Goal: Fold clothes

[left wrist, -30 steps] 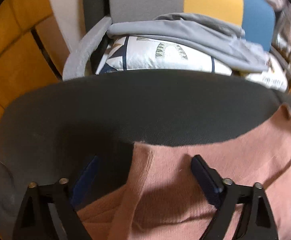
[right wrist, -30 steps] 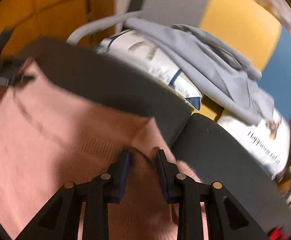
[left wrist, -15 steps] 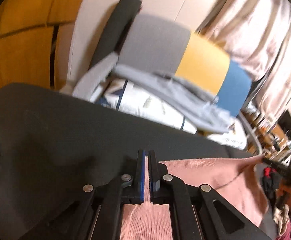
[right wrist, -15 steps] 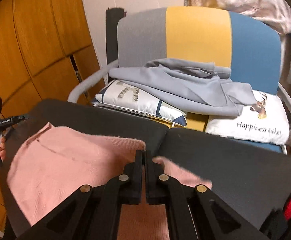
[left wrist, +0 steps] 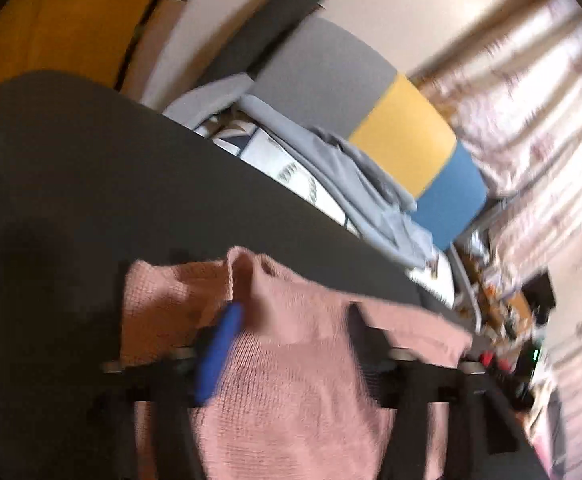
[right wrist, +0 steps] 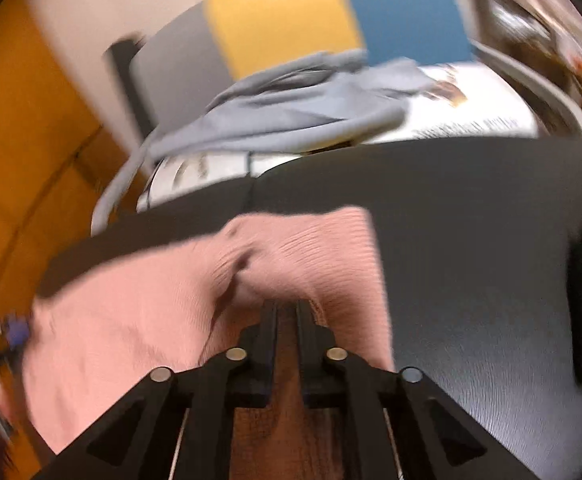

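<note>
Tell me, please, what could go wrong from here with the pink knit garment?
The left gripper has just been opening with the pink knit garment between its fingers; the knit could snag and drag as it withdraws, pulling it askew. The right gripper has just been opening too, cloth bunched at its tips; that ridge may stay as a crease.
</note>
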The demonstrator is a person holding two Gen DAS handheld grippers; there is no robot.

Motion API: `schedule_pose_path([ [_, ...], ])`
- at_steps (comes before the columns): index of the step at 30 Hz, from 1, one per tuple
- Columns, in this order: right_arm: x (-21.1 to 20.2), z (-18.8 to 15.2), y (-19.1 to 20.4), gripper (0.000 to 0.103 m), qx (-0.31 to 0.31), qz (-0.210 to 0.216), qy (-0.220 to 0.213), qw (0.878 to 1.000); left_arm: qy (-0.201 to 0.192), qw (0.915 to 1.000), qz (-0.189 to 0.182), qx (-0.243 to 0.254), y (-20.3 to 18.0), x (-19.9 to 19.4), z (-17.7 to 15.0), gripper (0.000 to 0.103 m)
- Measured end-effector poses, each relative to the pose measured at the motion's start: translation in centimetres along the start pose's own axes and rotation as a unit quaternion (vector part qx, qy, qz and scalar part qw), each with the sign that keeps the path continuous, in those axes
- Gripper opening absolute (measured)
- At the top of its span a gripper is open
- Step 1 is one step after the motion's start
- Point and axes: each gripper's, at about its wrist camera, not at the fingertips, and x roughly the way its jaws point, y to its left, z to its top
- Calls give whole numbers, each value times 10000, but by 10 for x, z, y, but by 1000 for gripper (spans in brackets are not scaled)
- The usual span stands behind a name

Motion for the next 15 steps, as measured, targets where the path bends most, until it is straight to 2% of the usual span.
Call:
schedule_pose_path([
  [1,-5,-1,-3,24,193,17,-73,9998,-43,9997,-62,-221,3,-1,1,73],
  [4,-11,-3,-6,25,555,647,-74,9963,-10,9958,-171,-903,16,-1,3,73],
  [5,-7,-4,-7,25,707,928,88,9931,100,9948,-115,-1009,18,3,4,73],
  [7,1,-4,-5,25,819,1107,323,9899,449,9937,26,-1028,16,14,4,73],
  [10,10,-5,-2,25,920,1177,472,9877,904,9929,370,-676,2,36,-1,73],
  [12,19,-5,-2,25,1134,1309,634,9828,987,9924,565,-470,-6,44,-4,76],
  [15,33,-4,1,26,1374,1587,856,9740,874,9907,850,-597,-9,54,-1,81],
])
